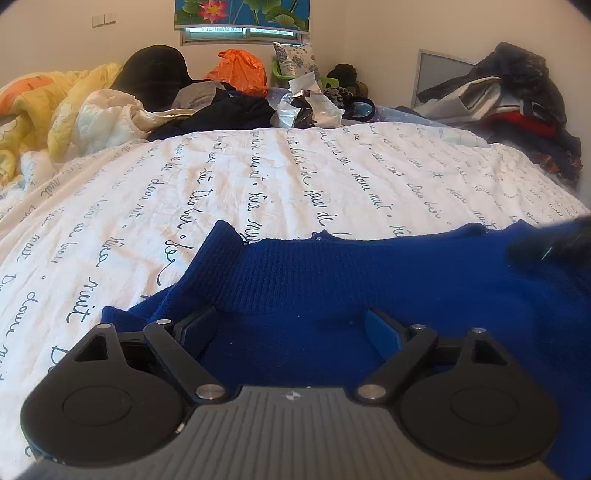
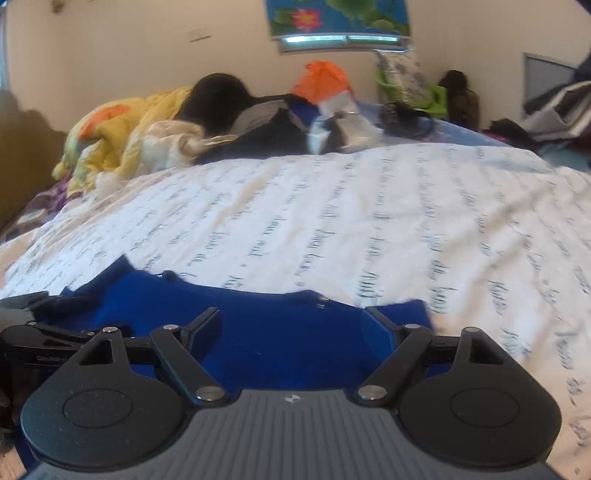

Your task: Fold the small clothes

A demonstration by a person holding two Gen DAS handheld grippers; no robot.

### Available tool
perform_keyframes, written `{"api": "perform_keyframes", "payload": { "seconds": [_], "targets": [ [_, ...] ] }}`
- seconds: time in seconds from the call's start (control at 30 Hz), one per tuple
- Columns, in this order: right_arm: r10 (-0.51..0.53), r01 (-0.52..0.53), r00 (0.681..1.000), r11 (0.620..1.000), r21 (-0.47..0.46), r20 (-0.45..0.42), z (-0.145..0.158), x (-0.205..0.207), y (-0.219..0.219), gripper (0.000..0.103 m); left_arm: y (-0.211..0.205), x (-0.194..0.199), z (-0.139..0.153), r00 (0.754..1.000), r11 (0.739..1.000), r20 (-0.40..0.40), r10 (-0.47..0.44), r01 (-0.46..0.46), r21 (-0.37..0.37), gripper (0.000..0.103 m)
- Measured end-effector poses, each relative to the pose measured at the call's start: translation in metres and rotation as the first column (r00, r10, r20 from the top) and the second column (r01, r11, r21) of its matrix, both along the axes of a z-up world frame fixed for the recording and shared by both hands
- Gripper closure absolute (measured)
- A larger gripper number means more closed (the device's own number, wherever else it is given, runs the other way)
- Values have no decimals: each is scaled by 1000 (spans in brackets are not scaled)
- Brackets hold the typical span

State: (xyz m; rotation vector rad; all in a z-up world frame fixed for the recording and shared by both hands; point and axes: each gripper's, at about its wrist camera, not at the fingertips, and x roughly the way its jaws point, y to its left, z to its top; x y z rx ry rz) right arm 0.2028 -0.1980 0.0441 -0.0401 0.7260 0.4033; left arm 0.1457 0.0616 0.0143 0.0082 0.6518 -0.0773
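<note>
L wrist: lying spread on white script-print quilt (image 1: 295,177), blue knit sweater (image 1: 369,280), ribbed band bunching up, no fold showing yet. Left gripper (image 1: 291,328) gaping wide over it, gripping nothing.

R wrist, blurry: right gripper (image 2: 291,328) also spreading wide above sweater edge, empty. Folding prob. just starting.

light: bright, from the window (image 1: 242,33) | left view: sharp | right view: blurry | edges: bent, dark corners

Sweater (image 1: 332,280) on quilt (image 1: 258,177) under left gripper (image 1: 291,325), right gripper (image 2: 291,328) over its right end, clothes pile (image 1: 221,99) far ahead
</note>
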Motion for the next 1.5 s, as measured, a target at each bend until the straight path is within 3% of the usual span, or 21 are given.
{"api": "perform_keyframes", "payload": {
  "seconds": [0.03, 0.1, 0.13, 0.27, 0.3, 0.4, 0.5, 0.57, 0.6, 0.73, 0.83, 0.9, 0.97, 1.03, 1.07, 1.13, 1.2, 1.3, 1.37, 1.43, 1.5],
  "targets": [
    [-10, 7, 999, 998, -65, -48, -16, 10, 5, 20, -1, -1, 0, 1000, 1000, 1, 0, 0, -1, 16],
    [19, -18, 999, 999, -37, 47, -37, 12, -4, 11, -1, -1, 0, 1000, 1000, 2, 0, 0, -1, 16],
    [2, -2, 1000, 1000, -6, 26, -34, 17, -9, 11, -1, -1, 0, 1000, 1000, 1, 0, 0, 0, 16],
    [-74, 68, 995, 993, -94, -61, -19, 25, 6, 10, -1, -1, 1, 1000, 1000, -1, -6, 6, -9, 13],
    [-82, 78, 995, 995, -63, -60, -9, 19, 11, 10, -1, -1, 1, 1000, 1000, -1, -8, 8, -12, 12],
    [33, -32, 999, 998, 59, -17, 9, 7, 34, 10, -2, -1, 1, 1000, 1000, -4, -15, 15, -11, 10],
    [55, -57, 992, 998, -21, -118, -14, 28, 69, 10, -2, -1, 1, 1000, 1000, -4, -16, 16, -12, 10],
    [76, -77, 997, 992, -101, -10, -35, 31, 81, 0, -1, 0, 1, 1000, 1000, -6, -18, 18, -17, 8],
    [70, -70, 997, 995, -74, 8, -39, 35, 80, 0, -2, 0, 2, 1000, 1000, -7, -20, 20, -20, 7],
    [52, -53, 999, 995, -84, -17, -35, 47, 83, 0, -1, -3, 3, 1000, 999, -5, -27, 27, -23, 5],
    [-29, 25, 999, 996, -83, -45, -20, 31, 73, 0, 6, -34, 16, 1000, 998, 7, 11, -11, -65, 4],
    [4, -4, 1000, 1000, -7, 17, -2, -4, 54, 0, 15, -64, 23, 999, 986, 11, -35, 36, -162, 0],
    [36, -37, 998, 999, 15, 50, 3, -33, 38, 0, 13, -82, 21, 997, 982, -24, -69, 64, -177, 0],
    [37, -37, 999, 999, -35, 10, -7, -44, 32, 0, 7, -87, 12, 995, 989, -49, -84, 77, -129, 0],
    [29, -31, 999, 996, -81, -26, -20, -45, 30, 0, 1, -90, 7, 995, 993, -25, -96, 94, -74, 0],
    [83, -71, 991, 991, -113, 100, -39, -62, 24, 0, -14, -94, 0, 993, 992, -15, -116, 117, 45, 0],
    [57, -52, 997, 995, -85, 60, -31, -62, 18, 0, -19, -97, 6, 995, 993, -25, -93, 94, 74, 3],
    [23, -19, 999, 994, -109, 38, -18, -79, 13, 0, -5, -123, 23, 999, 1000, -17, -30, 30, 3, 3],
    [40, -34, 998, 995, -95, 56, -23, -96, 1, 0, 12, -145, 28, 999, 994, -35, 32, -36, -105, 2],
    [62, -49, 992, 993, -111, 111, -39, -111, -8, 0, 27, -168, 29, 990, 967, -88, 112, -128, -218, 2],
    [56, -50, 992, 997, -59, 110, -39, -113, -18, 0, 38, -184, 23, 976, 923, -153, 157, -200, -329, 3]
  ]
}}
